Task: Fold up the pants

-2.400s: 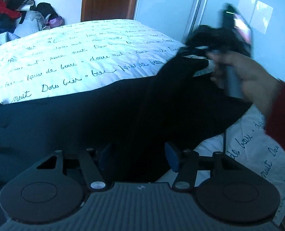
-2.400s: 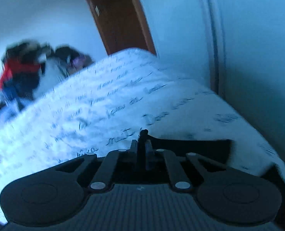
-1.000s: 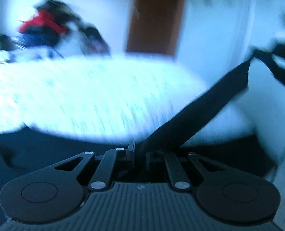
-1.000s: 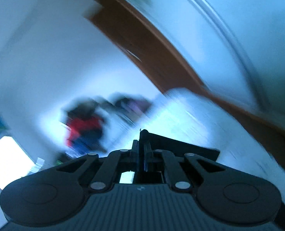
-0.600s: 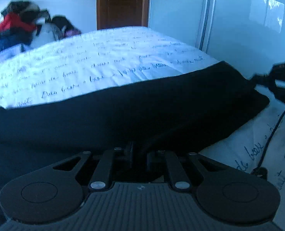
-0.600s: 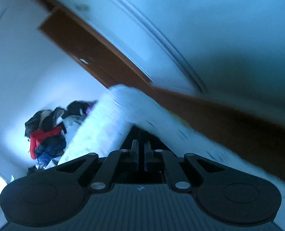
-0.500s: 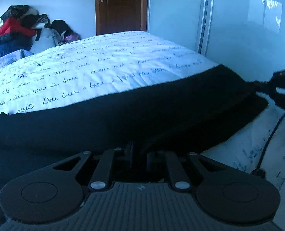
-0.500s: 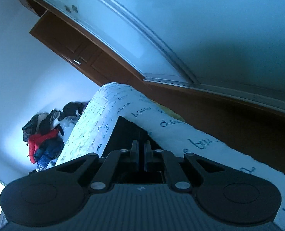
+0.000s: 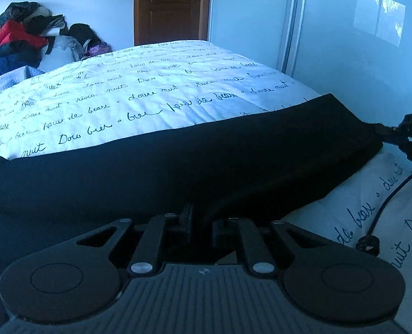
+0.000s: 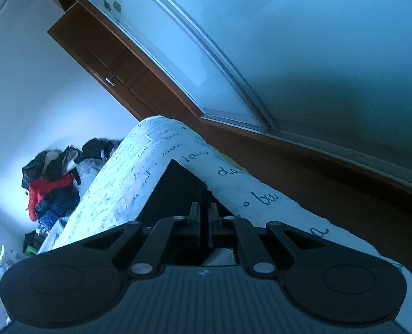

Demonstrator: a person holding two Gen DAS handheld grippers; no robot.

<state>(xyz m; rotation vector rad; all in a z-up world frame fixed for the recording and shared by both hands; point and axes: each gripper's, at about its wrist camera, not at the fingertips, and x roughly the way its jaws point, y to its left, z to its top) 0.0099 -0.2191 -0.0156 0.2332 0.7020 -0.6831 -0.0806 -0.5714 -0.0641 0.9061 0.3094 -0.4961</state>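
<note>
Black pants [image 9: 178, 167]; white bedspread [image 9: 150, 83], dark script lettering; brown door [image 9: 172, 5].

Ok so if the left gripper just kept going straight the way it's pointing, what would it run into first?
Probably the black pants themselves: the left gripper is already shut on their near edge, and the fabric lies spread straight ahead. Past it comes the bedspread.

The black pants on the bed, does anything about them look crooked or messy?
Nothing stands out. The black pants lie in a flat, smooth band across the white script-printed bedcover, with one end reaching the bed's edge.
</note>
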